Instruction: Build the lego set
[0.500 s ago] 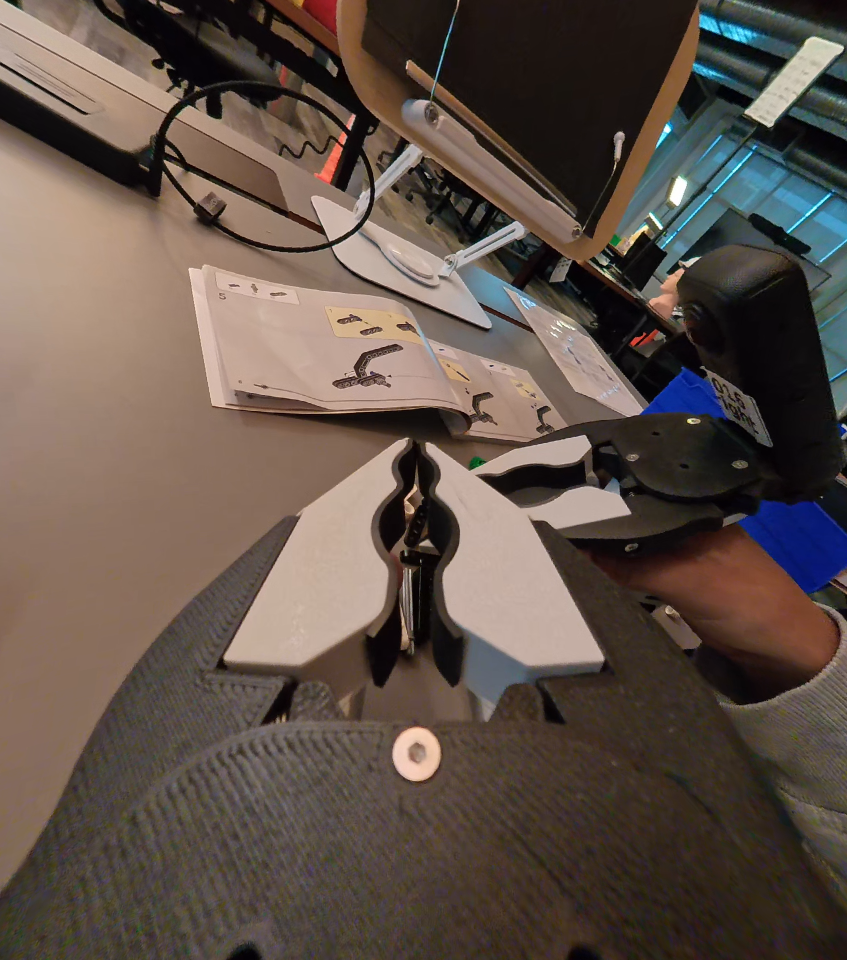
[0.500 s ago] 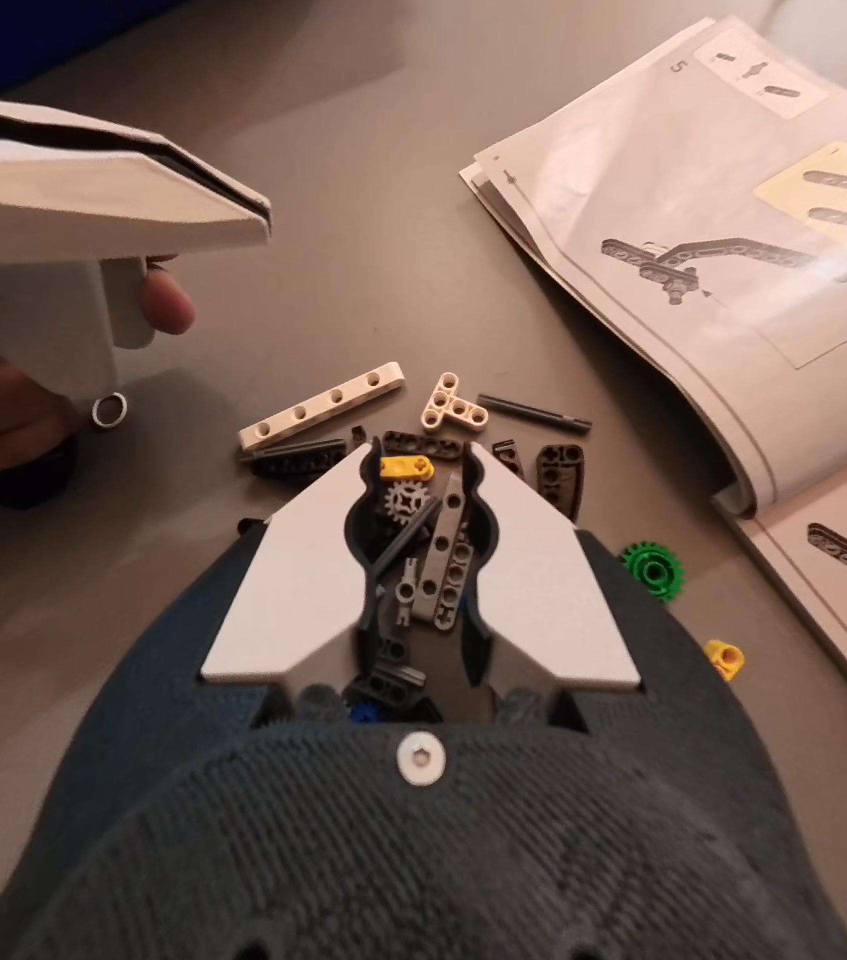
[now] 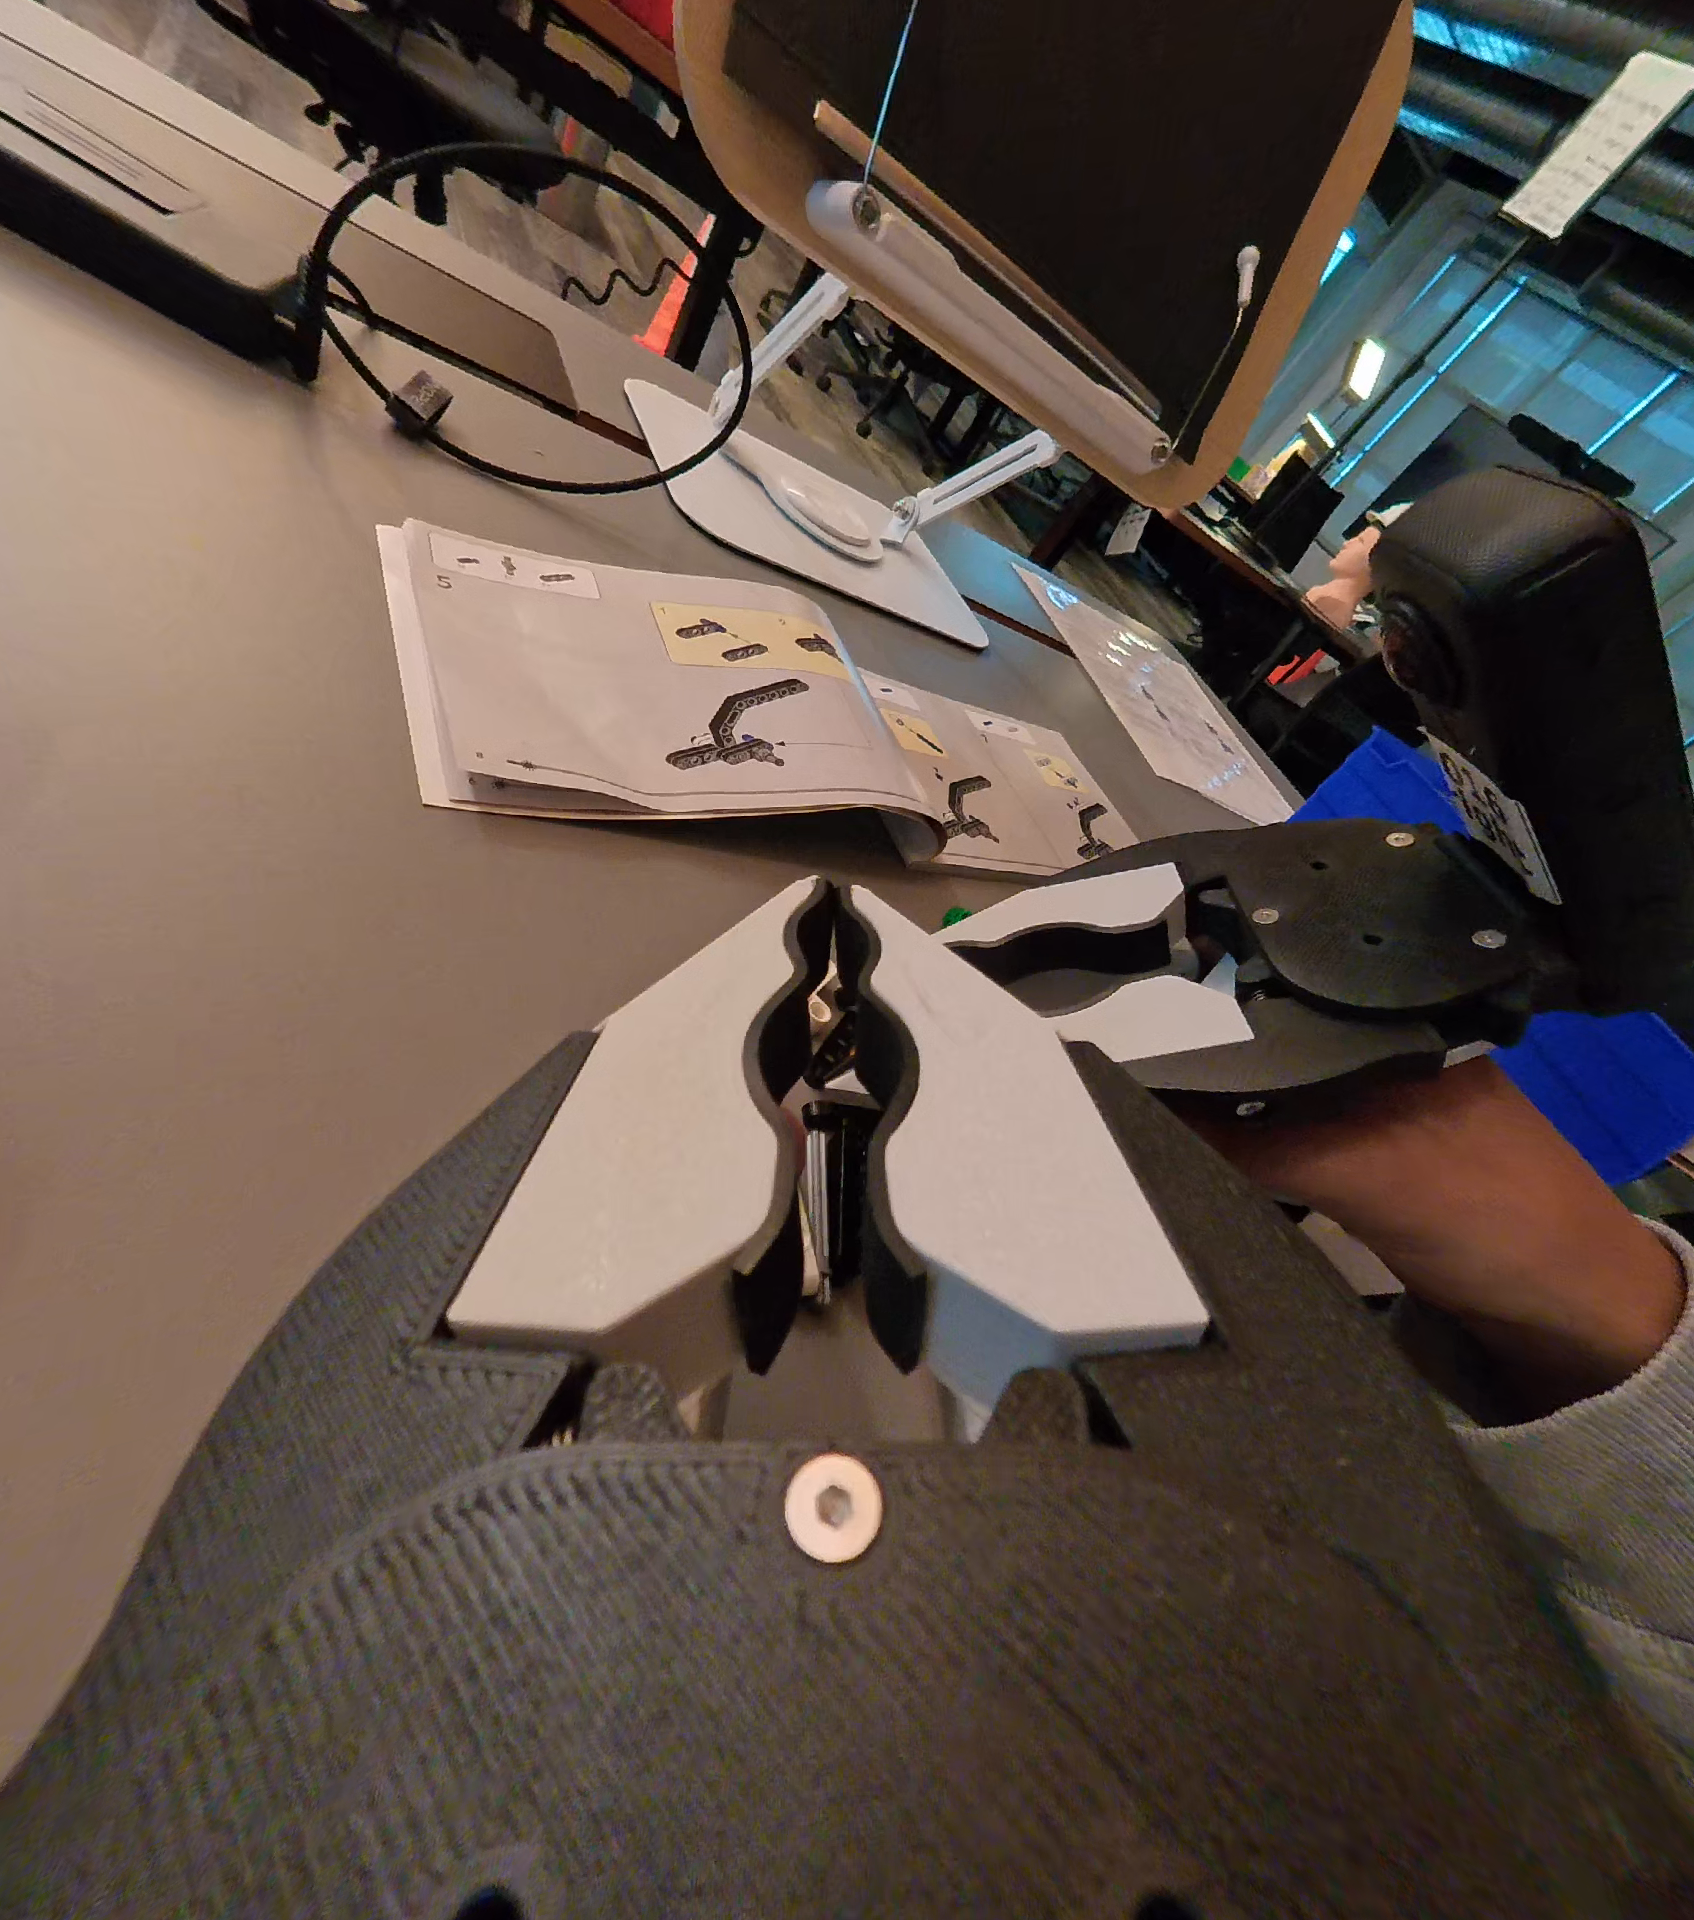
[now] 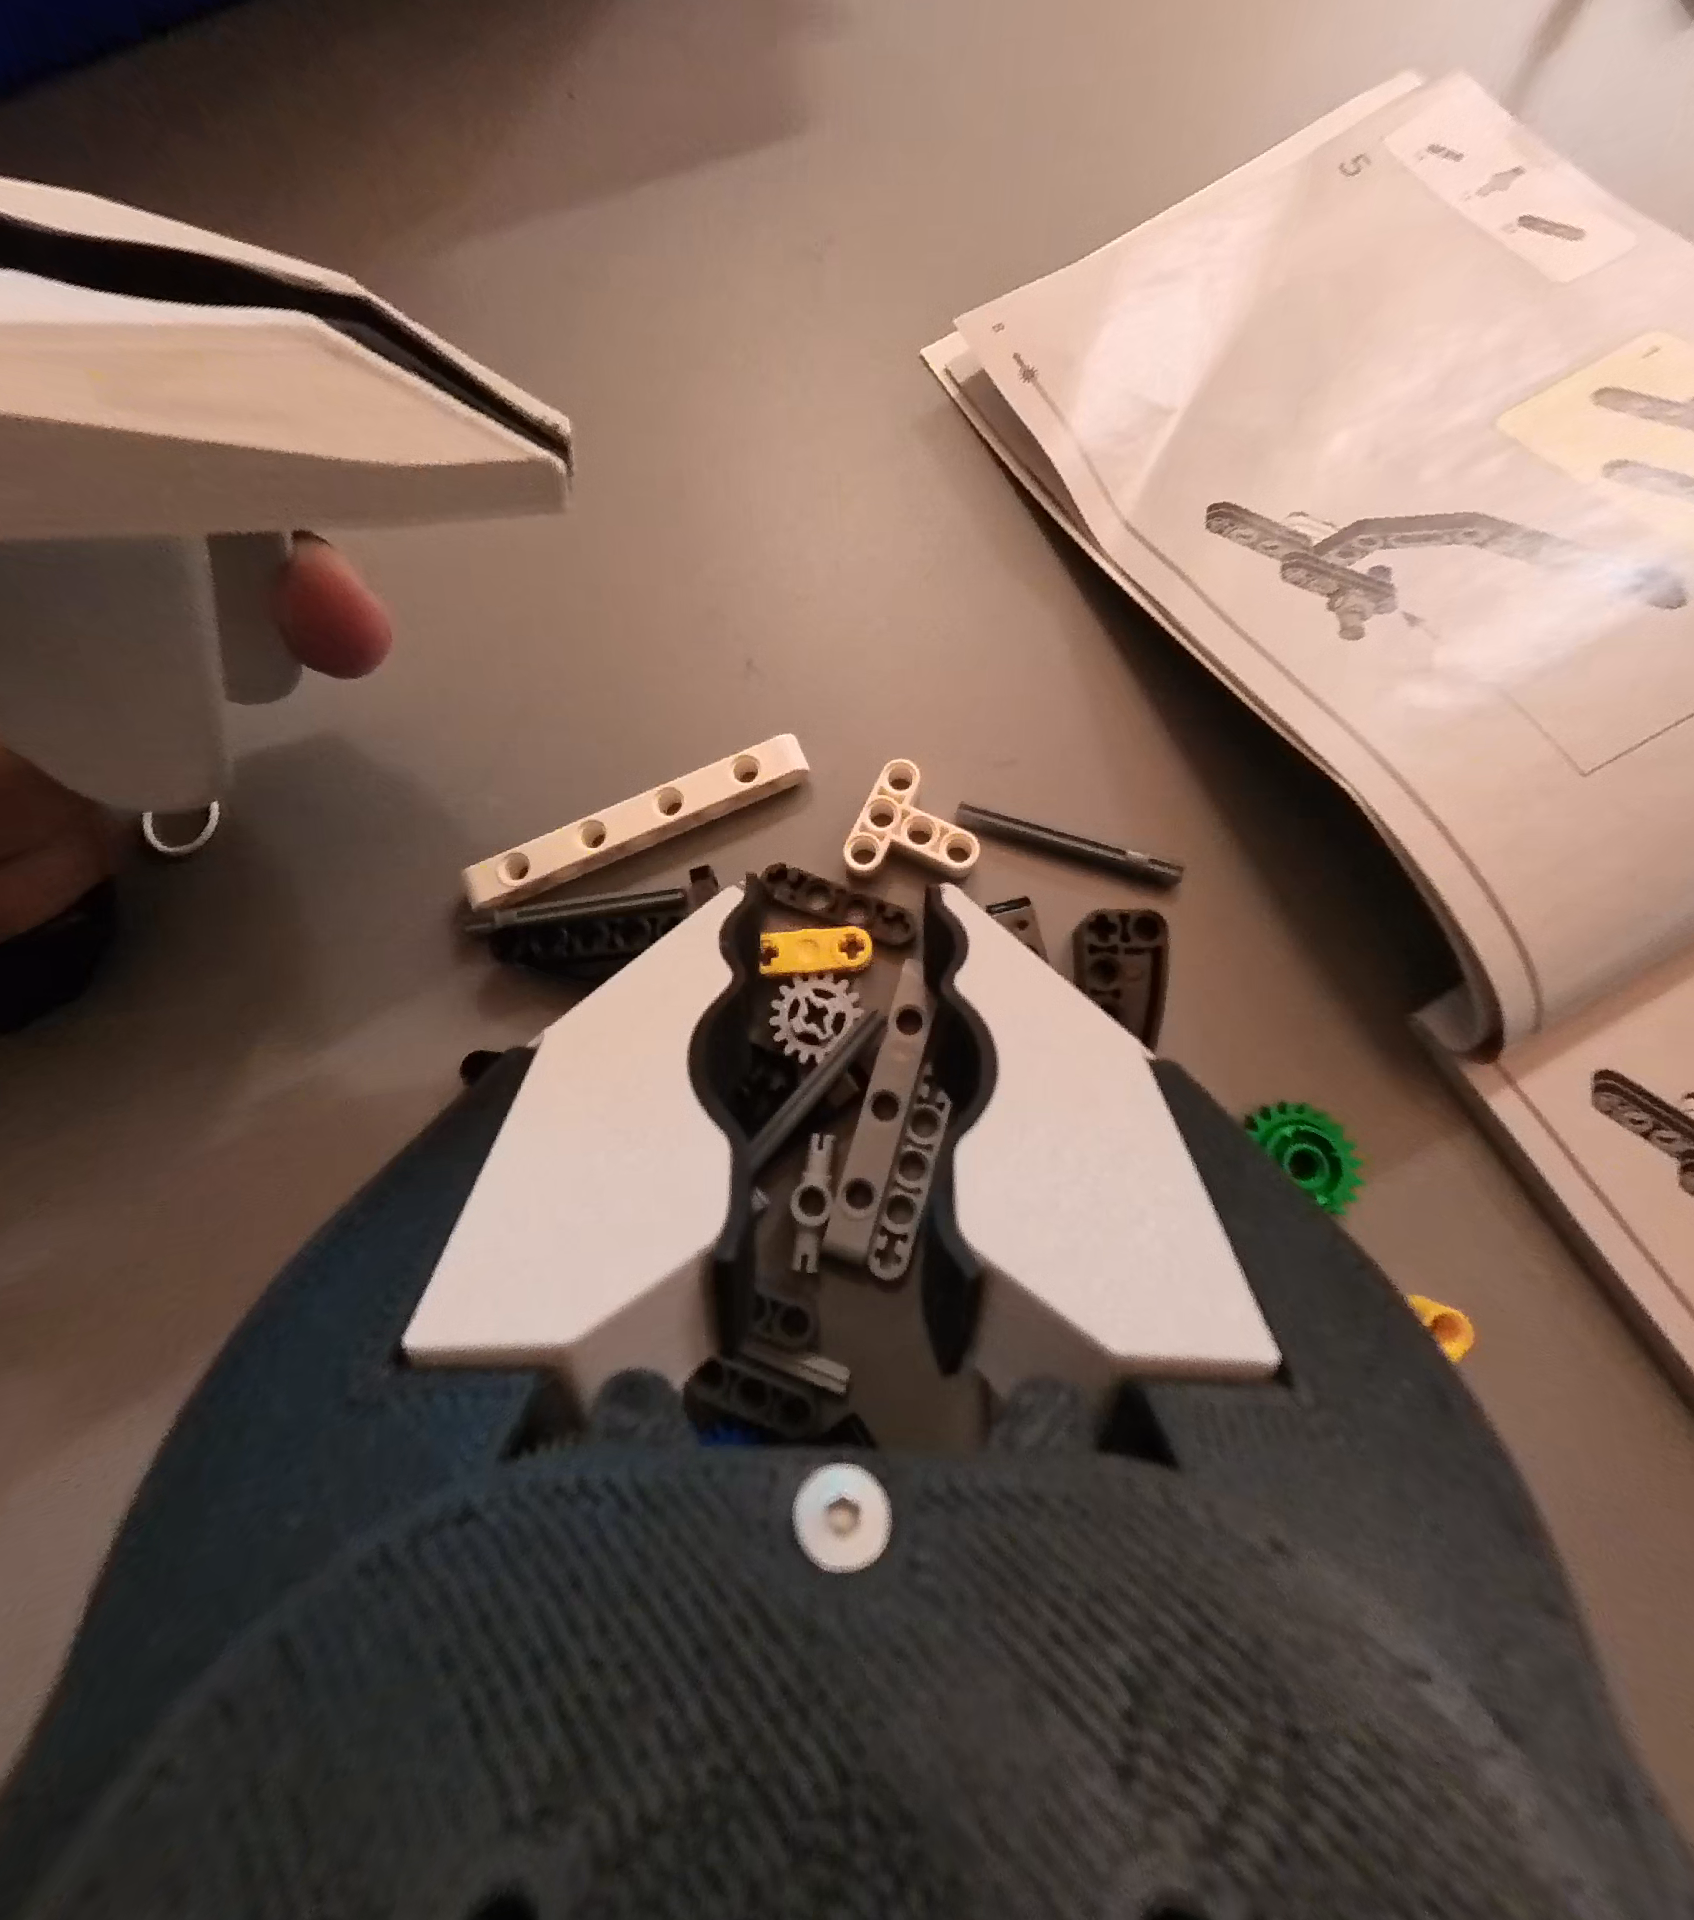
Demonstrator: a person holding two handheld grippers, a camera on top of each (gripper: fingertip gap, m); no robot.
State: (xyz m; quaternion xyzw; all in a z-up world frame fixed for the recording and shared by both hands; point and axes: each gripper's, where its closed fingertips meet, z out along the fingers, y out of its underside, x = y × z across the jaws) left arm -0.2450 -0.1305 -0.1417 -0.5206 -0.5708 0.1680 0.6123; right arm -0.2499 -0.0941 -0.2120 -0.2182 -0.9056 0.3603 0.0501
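Parts lie heaped right under my right gripper (image 4: 838, 914), whose fingers are spread a little with nothing between them: grey beams (image 4: 900, 1132), a grey gear (image 4: 810, 1016) and a yellow link (image 4: 814, 948) show through the gap on the table (image 4: 614, 260). Past the tips, at 11 o'clock, sits the white beam (image 4: 637, 819); at 12 the T-piece (image 4: 907, 829); at 1 a dark axle (image 4: 1066, 844). A green gear (image 4: 1305, 1155) sits at 3 o'clock, beside the open booklet (image 4: 1445, 540).

My left gripper (image 4: 552, 457) hangs at 10 o'clock, above the table, its tips pressed together. In its own view something dark sits deep between the fingers, but I cannot tell whether that is a held piece or the mechanism.

I judge the step is choosing the next piece from the heap. To do it well, I would check the booklet page first, then drop the right tips straight onto one loose piece at the heap's edge, not into the tangle, so that neighbours don't scatter or ride up with it. Farthest off, in the left view, a monitor stand (image 3: 801, 499) and a cable (image 3: 531, 312).
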